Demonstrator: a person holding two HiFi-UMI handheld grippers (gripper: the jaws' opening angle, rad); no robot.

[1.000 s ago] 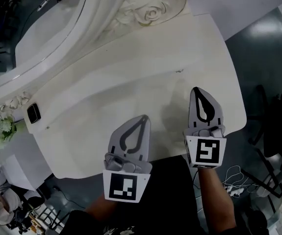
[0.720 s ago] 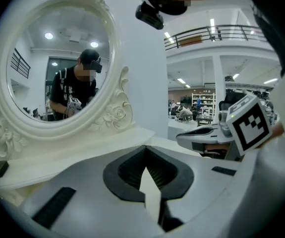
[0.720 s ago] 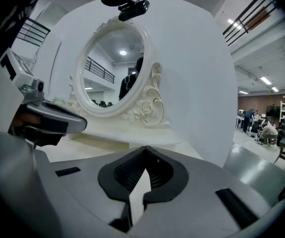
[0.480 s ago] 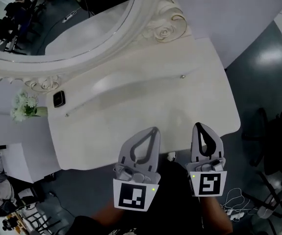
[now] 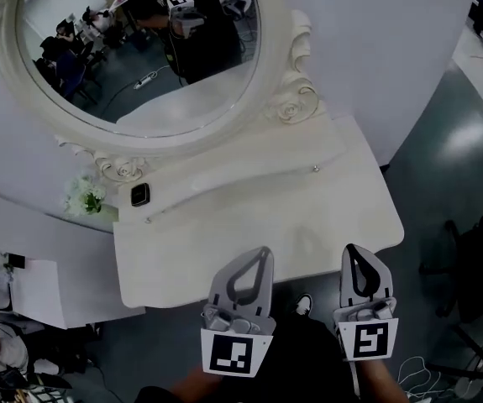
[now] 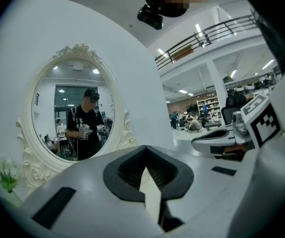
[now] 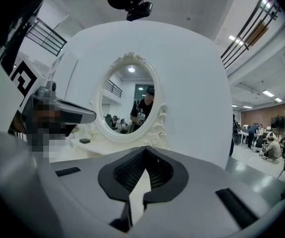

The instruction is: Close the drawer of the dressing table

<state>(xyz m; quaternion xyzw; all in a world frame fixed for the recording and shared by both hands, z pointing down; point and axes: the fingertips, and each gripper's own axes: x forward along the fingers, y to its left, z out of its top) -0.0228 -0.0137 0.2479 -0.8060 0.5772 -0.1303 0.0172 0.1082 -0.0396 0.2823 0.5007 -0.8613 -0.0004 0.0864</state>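
Dressing table (image 5: 308, 217) shows overhead, mirror (image 7: 130, 100) face-on — left hand-held gripper (image 5: 261, 255), right one (image 5: 355, 252) both closed.

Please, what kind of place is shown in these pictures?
Probably a large open hall used as a mock-up room, not a home: the white dressing table and oval mirror stand against a free-standing white partition, with a balcony railing above and people seated beyond.

At the worktop (image 5: 308, 217): a mirror (image 5: 140, 49) stands along its back edge, a small box (image 5: 140, 195) on its rear left corner, flowers (image 5: 84, 198) just left of that.
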